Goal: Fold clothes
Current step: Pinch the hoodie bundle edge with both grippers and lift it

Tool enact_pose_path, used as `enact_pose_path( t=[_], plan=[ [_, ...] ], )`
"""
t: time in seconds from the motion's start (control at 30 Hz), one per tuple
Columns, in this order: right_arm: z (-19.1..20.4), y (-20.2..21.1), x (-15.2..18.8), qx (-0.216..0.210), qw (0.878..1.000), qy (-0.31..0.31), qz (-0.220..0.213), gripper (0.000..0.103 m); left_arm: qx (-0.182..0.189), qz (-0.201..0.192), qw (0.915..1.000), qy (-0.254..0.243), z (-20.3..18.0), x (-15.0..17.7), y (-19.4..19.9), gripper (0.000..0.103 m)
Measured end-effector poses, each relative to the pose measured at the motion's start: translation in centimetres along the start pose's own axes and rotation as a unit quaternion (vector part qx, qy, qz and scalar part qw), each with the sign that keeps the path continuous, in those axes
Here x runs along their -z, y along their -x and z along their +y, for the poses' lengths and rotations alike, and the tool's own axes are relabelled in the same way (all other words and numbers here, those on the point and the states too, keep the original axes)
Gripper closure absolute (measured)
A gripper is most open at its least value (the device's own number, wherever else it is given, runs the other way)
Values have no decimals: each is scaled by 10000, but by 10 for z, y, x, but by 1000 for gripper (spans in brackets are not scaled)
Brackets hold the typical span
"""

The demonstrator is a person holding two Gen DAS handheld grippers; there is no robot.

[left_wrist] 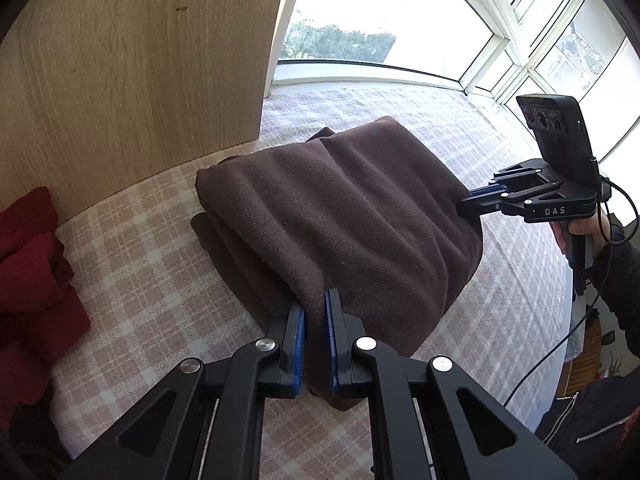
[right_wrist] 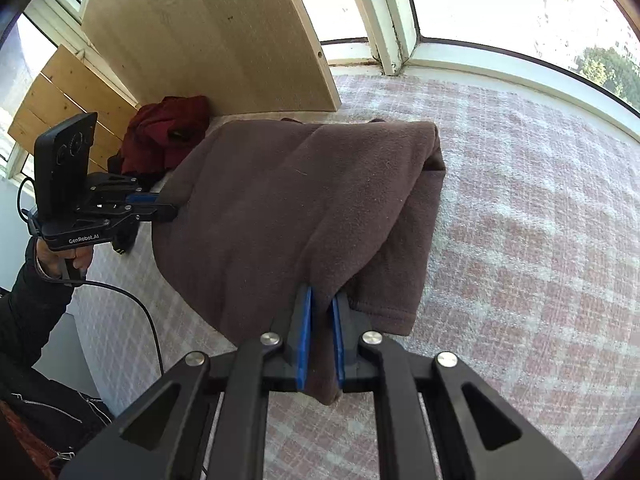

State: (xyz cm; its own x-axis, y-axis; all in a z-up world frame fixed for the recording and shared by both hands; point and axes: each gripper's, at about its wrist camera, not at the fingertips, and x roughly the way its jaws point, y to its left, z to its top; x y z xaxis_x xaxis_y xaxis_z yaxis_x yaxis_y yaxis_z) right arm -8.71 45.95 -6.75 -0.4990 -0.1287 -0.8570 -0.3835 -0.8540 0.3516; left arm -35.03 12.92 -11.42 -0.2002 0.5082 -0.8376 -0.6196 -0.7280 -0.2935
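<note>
Brown fleece, a folded garment (left_wrist: pixel 340 216), is held up above a pink-and-white checked cover (left_wrist: pixel 160 272), its far folds resting on that cover. The near edge of the garment is clamped between the blue pads of the left gripper (left_wrist: pixel 315 320), with a short tail of cloth hanging below the jaws. Another edge of the same garment is pinched by the right gripper (right_wrist: pixel 322 312), whose blue pads are pressed on the fleece, a hemmed flap drooping just beside them. The cloth is stretched between the two grippers. A red garment (left_wrist: pixel 32 264) is seen lying bunched against a wooden panel (left_wrist: pixel 132 80), apart from the brown one.
</note>
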Motion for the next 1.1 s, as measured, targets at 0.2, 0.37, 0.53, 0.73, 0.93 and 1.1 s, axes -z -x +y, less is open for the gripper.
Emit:
enact_pose_path(
  t=[0.2,0.37,0.53,0.73,0.93,1.1],
  plan=[
    [-35,-18,4,200,9985,-357,359,92,-312,247,9992,25,-7,1,-12,73],
    [-33,-18,1,388,9980,-197,468,84,-544,89,9985,-53,-1,3,14,71],
    [-13,23,-9,929,9956,51,-124,82,-446,-328,9985,-30,4,-16,39,73],
    [26,-24,-34,643,9941,868,-84,81,-350,-200,9980,-478,-5,-39,-16,71],
    [-39,-52,-29,8,10000,-17,38,99,-240,162,9994,198,48,-22,-53,54],
    [-36,-13,-44,154,9994,15,-320,70,-284,-82,9983,509,69,-32,-15,51]
  ],
)
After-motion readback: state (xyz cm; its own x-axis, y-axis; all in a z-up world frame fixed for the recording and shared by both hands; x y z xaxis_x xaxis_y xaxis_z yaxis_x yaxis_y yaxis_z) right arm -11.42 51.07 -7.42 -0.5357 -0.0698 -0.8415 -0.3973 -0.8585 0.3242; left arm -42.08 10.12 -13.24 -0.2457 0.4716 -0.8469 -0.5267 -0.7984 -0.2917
